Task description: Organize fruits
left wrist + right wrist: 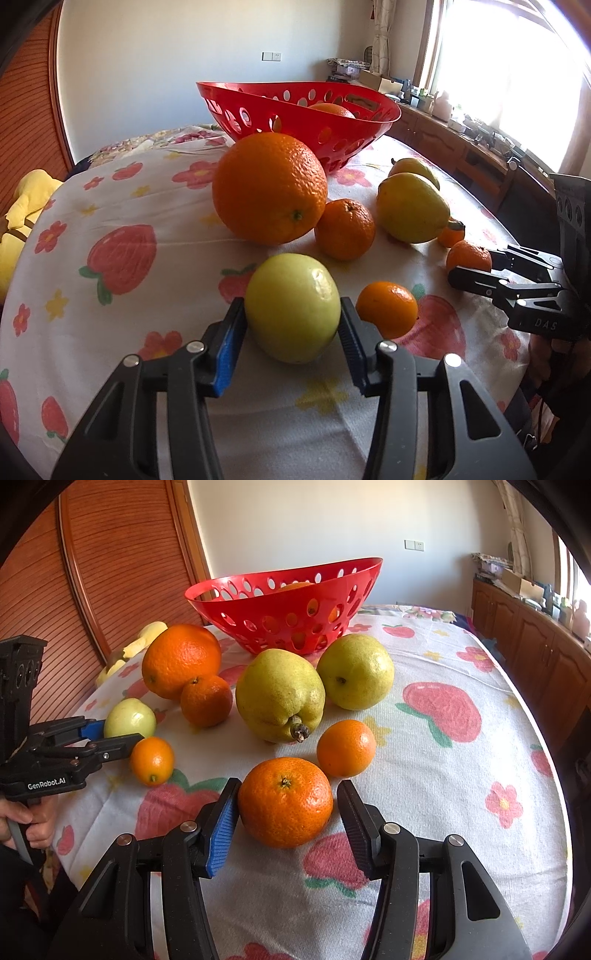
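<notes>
Fruits (279,695), strawberry-print cloth (461,775), wood-panelled wall (122,554)

Both matte-black plastic two-finger claws, left claw (291,325) & right claw (286,812): ribbed blue pads (221,834), silver pivot screws, white "GenRobot.AI"/"DAS" lettering on sides.

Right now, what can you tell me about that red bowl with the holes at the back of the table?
The red bowl looks like glossy moulded plastic, wide and shallow with a flaring wall pierced by oval and round holes. It sits upright at the far side of the strawberry-print tablecloth, behind the loose fruit. At least one orange lies inside, showing over the rim and through the holes. Neither tool's fingers are near it.
</notes>
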A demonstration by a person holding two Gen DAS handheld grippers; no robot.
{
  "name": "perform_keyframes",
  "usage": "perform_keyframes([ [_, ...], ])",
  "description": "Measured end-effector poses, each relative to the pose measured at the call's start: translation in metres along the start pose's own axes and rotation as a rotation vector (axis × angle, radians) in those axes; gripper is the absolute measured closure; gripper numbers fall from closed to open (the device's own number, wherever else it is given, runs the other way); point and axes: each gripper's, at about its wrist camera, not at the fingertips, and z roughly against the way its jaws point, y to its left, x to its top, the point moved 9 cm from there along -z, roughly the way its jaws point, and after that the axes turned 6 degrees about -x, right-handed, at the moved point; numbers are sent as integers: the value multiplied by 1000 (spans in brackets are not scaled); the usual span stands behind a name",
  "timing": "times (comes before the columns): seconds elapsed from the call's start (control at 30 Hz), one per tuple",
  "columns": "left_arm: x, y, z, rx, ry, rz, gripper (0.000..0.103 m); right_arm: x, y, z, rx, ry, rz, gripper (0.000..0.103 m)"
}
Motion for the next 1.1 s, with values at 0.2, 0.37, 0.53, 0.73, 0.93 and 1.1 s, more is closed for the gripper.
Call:
perform_keyframes([
  [0.2, 1, 0, 6, 7, -15, 0, 56, 1, 1, 1, -1, -4, 9, 53],
  [0.37, 3, 0, 10, 6, -27, -5, 56, 2, 4, 1, -2, -7, 22, 55],
  [0.53, 8, -6, 18, 4, -47, -16, 56, 3, 5, 1, 1, -9, 18, 56],
  [0.73, 17, -13, 29, -1, -75, -35, 56, 3, 7, 1, 3, -9, 21, 57],
  [0.93, 26, -18, 39, -5, -101, -45, 56, 0, 3, 4, 3, -6, 25, 57],
  [1.1, 35, -20, 46, -7, -122, -52, 56, 0, 1, 10, 12, -9, 24, 57],
])
